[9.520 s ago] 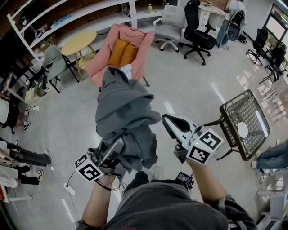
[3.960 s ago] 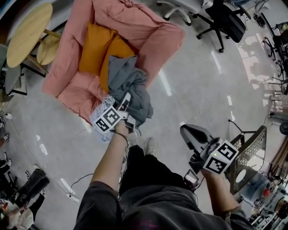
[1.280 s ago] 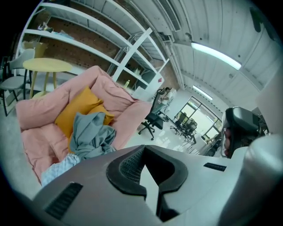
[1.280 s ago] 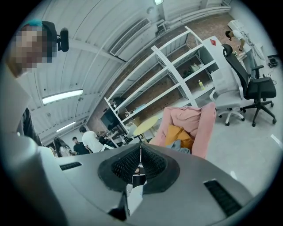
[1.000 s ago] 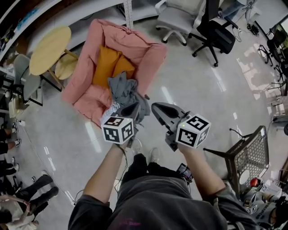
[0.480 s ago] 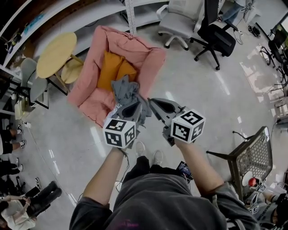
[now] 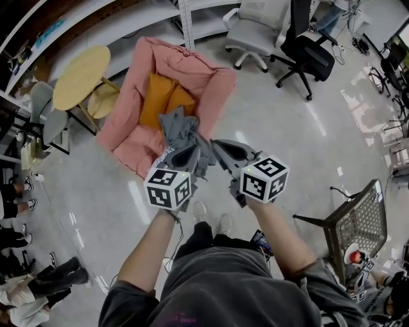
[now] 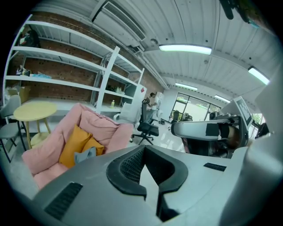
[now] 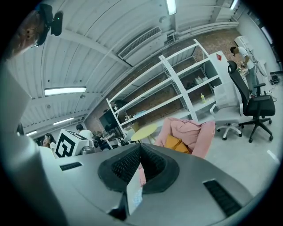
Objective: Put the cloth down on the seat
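The grey cloth [image 7: 181,129] lies crumpled on the seat of the pink armchair [image 7: 211,80], against two orange cushions [image 7: 163,101]. In the left gripper view a corner of the cloth [image 8: 86,155] shows beside the cushions. My left gripper [image 7: 193,151] hovers just in front of the chair's front edge, shut and holding nothing. Close beside it on the right is my right gripper [image 7: 217,145], also shut and holding nothing. Both sets of jaws meet at their tips, left gripper [image 8: 143,167] and right gripper [image 9: 138,171].
A round yellow table [image 7: 80,76] with a stool stands left of the armchair. A grey office chair [image 7: 252,29] and a black one [image 7: 307,54] are behind it, by white shelving [image 7: 185,19]. A black mesh rack [image 7: 364,223] is at the right. People's legs [image 7: 38,287] show at the lower left.
The cloth, earlier carried in my left gripper, now rests on the seat and the gripper has drawn back. Over the last second both grippers barely moved.
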The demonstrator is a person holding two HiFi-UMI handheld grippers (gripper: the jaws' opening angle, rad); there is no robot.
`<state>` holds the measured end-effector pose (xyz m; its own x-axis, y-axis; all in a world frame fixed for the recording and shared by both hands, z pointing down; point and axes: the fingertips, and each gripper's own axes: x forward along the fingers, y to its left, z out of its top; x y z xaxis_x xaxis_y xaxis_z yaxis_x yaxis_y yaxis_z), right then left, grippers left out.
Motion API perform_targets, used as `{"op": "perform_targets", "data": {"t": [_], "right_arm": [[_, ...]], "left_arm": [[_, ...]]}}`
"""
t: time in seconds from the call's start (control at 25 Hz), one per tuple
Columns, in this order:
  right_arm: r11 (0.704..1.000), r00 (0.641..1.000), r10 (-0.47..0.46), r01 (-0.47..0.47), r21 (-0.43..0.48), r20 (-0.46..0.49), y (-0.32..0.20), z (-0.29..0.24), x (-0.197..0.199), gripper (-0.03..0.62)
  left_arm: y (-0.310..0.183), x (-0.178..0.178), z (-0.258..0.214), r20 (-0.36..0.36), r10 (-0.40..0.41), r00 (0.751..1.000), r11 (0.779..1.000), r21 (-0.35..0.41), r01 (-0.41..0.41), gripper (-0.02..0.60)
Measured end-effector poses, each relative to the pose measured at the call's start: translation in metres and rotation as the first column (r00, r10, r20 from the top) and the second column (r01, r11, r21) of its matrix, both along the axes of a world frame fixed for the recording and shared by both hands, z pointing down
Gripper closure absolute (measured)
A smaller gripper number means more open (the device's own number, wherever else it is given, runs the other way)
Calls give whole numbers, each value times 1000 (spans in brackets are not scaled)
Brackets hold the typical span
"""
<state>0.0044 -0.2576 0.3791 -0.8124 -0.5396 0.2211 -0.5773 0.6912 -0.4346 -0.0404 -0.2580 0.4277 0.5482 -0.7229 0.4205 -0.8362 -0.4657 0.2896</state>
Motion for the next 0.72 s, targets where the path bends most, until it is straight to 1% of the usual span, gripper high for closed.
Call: {"op": "perform_targets", "data": {"t": [0.2,0.4,0.72], "right_arm": [[1000,1000,3,-3,-9,-10,0,4,0,579],[1000,1000,7,-7,-20,-14,-3,9,4,579],[1000,1000,11,-11,-24,-20,-6,12,5,579]], "left_arm": [[-1,-3,4,-23,-11,1000,1000,-19,11,572],[-5,0,7,-16,-9,1000,1000,-19,8,572],[-8,2,10,-23,0,1000,1000,-28,-1,572]]}}
